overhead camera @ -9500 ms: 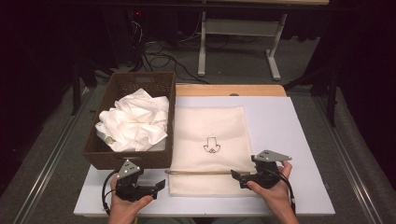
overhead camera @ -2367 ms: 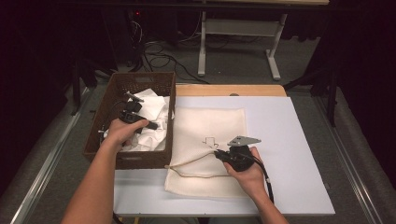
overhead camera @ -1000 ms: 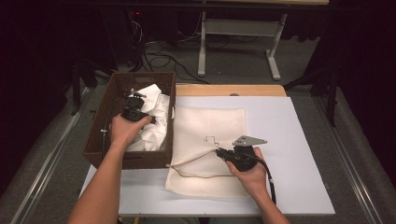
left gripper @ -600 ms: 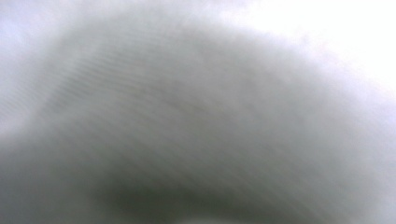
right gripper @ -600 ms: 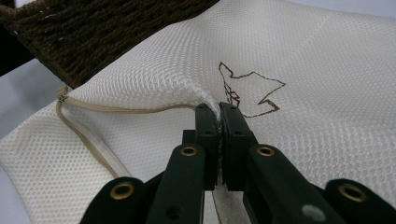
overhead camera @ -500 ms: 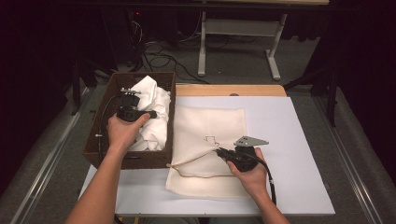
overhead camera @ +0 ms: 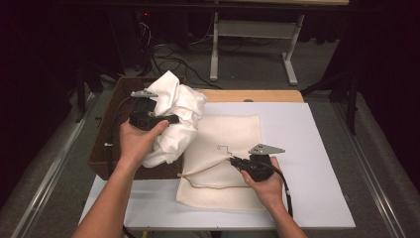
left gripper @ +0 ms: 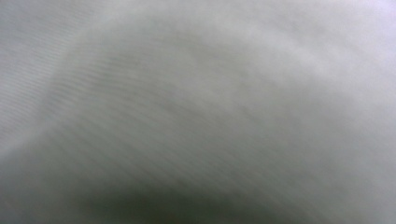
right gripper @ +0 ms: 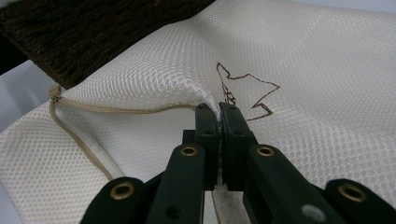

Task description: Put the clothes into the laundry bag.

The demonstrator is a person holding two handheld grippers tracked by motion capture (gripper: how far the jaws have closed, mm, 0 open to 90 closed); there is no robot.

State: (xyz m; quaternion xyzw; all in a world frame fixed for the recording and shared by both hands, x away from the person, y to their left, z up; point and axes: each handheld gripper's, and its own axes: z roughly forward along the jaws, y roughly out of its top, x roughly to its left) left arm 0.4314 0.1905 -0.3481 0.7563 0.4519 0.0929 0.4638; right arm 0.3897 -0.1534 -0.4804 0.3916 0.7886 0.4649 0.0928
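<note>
Loading step, by the look of it: right gripper point(overhead camera: 233, 160) is pinching the mesh laundry bag point(overhead camera: 230, 130) layer, jaws closed on it, mouth lifted. Left gripper point(overhead camera: 174, 119) is carrying white cloth point(overhead camera: 181, 116) above the wicker basket point(overhead camera: 101, 161); grip state hidden. Next: cloth into the opening beside the right fingertips.

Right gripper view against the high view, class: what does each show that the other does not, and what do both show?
Right gripper view alone: the honeycomb weave of the mesh bag and the right claw with both jaws pinched shut on a fold of it.

High view alone: the left claw lifting a white cloth from the brown basket, both of the person's forearms and the white table.

Both: the mesh bag, its dark stitched outline, its drawstring, the right claw and a part of the basket.
</note>
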